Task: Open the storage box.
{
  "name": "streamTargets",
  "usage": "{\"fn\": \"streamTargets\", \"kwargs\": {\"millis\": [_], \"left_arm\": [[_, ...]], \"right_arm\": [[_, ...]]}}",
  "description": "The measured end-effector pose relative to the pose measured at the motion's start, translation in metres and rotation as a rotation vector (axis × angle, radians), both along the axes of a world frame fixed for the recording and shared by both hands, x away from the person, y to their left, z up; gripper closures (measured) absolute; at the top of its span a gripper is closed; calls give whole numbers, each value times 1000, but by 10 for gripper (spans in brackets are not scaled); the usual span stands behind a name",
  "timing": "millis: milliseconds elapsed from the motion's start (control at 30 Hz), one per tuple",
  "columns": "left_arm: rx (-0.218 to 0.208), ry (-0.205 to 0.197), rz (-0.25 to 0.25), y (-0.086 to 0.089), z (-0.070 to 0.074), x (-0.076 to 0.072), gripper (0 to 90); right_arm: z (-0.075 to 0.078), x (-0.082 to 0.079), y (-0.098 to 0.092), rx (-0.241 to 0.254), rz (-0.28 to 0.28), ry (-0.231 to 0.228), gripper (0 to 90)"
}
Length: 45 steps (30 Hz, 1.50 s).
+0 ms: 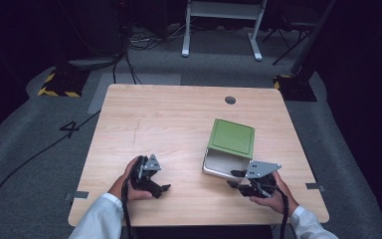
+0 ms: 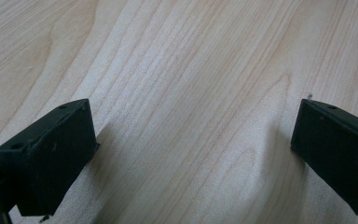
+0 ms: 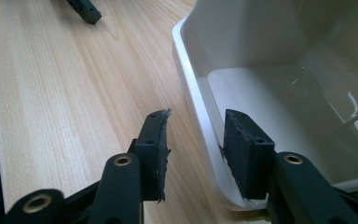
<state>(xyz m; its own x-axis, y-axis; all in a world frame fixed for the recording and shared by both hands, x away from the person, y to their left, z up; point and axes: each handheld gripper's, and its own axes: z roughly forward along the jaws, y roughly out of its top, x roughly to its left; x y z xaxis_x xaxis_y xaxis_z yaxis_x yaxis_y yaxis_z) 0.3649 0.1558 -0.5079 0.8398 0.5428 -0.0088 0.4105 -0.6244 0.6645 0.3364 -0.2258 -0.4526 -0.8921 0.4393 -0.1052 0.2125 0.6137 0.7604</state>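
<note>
A white box [image 1: 220, 163] lies on the wooden table [image 1: 169, 119], its green lid [image 1: 232, 138] covering the far part and leaving the near end uncovered. My right gripper [image 1: 235, 178] is at the box's near corner. In the right gripper view its jaws [image 3: 196, 121] straddle the box's white wall [image 3: 193, 70], one outside and one inside the bare interior. A gap shows between the outer pad and the wall. My left gripper [image 1: 157, 182] rests low over bare wood at the front left, its jaws [image 2: 193, 116] wide apart with nothing between them.
A round cable hole [image 1: 230, 100] sits near the table's far edge. On the floor beyond stand a white frame's legs [image 1: 185, 50] and yellow-and-black striped bases [image 1: 59, 83]. A jaw tip of the other gripper [image 3: 86, 10] shows at the top of the right gripper view.
</note>
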Motion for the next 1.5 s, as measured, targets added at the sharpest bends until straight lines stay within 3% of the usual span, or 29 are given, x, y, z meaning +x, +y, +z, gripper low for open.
{"fn": "streamTargets", "kwargs": {"millis": [600, 1500], "left_arm": [[-3, 0, 2, 0, 0, 0, 1], [0, 0, 1, 0, 0, 0, 1]], "right_arm": [[1, -21, -1, -17, 71, 28, 650], [-1, -37, -3, -12, 90, 47, 667]]}}
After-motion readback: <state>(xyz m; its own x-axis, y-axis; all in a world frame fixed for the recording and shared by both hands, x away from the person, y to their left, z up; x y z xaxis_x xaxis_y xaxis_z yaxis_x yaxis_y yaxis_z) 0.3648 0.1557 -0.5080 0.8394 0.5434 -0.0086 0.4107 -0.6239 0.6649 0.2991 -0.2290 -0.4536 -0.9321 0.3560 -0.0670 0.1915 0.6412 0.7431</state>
